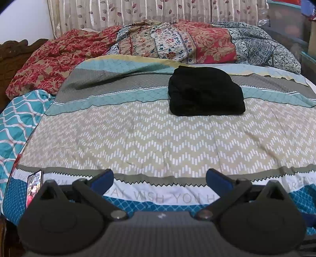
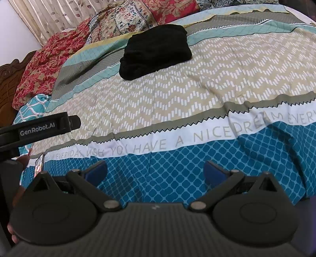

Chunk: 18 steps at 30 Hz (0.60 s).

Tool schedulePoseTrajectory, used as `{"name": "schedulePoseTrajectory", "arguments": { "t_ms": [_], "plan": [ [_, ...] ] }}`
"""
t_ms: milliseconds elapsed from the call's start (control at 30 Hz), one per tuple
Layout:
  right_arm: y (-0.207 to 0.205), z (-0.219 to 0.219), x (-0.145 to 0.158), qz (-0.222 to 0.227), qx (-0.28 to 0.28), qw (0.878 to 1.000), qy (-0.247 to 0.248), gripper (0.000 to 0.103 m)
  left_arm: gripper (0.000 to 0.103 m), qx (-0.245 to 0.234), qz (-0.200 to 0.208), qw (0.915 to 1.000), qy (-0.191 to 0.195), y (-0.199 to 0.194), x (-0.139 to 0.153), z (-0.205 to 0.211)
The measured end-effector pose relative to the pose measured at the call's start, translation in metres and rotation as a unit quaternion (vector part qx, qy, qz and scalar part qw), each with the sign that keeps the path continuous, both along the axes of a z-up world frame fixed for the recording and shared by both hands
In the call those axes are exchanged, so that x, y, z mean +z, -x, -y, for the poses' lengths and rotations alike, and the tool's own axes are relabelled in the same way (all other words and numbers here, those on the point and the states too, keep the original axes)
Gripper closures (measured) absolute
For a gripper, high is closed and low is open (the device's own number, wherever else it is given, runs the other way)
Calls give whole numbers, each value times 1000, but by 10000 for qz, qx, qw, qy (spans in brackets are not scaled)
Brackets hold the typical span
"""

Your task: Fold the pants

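Note:
Black pants [image 1: 205,92] lie folded into a compact bundle on the patterned bedspread [image 1: 138,138], toward the far middle of the bed. They also show in the right wrist view [image 2: 156,50]. My left gripper [image 1: 160,180] is open and empty, held back over the bed's near edge, well short of the pants. My right gripper [image 2: 155,171] is open and empty, over the blue band of the bedspread [image 2: 197,89] at the near edge. The left gripper's black body [image 2: 39,128] shows at the left of the right wrist view.
A rumpled floral quilt [image 1: 158,43] is heaped along the far side of the bed. A teal patterned blanket [image 1: 17,122] hangs at the left. A phone [image 1: 34,187] with a lit screen lies at the near left edge. A curtain [image 1: 138,11] hangs behind.

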State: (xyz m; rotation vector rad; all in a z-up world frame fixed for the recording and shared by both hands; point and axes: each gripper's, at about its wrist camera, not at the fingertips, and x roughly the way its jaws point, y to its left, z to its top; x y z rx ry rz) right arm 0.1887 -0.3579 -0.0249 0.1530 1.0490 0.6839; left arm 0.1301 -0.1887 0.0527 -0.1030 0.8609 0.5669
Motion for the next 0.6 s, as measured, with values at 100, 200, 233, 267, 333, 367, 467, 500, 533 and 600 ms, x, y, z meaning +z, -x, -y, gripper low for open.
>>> {"name": "schedulePoseTrajectory", "arguments": {
  "t_ms": [100, 200, 233, 267, 333, 367, 467, 500, 533, 600],
  "plan": [
    [1, -2, 0, 17, 1, 10000, 3, 0, 0, 28, 6, 10000, -44, 1, 0, -1],
    [1, -3, 1, 37, 34, 10000, 5, 0, 0, 69, -18, 10000, -70, 1, 0, -3],
    [1, -3, 2, 58, 43, 10000, 8, 0, 0, 87, -39, 9999, -73, 0, 0, -4],
    [2, -2, 3, 93, 53, 9999, 8, 0, 0, 100, -57, 9999, -67, -1, 0, -4],
    [2, -1, 6, 165, 61, 9998, 6, 0, 0, 126, -95, 9999, -56, 0, 0, -4],
    [3, 0, 7, 195, 58, 9998, -3, 0, 0, 137, -120, 9998, -57, 0, 0, -3],
    [2, 2, 9, 241, 39, 9997, -40, 0, 0, 148, -186, 9997, -20, 1, -1, -2],
    [3, 3, 10, 266, 33, 9996, -48, 0, 0, 157, -196, 9997, -4, 2, -1, -3],
    [3, 3, 10, 292, 33, 9996, -45, 0, 0, 162, -193, 9997, 10, 3, -1, -3],
    [5, 2, 11, 350, 23, 9994, -21, 0, 0, 163, -183, 9997, 18, 5, -1, -3]
  ]
}}
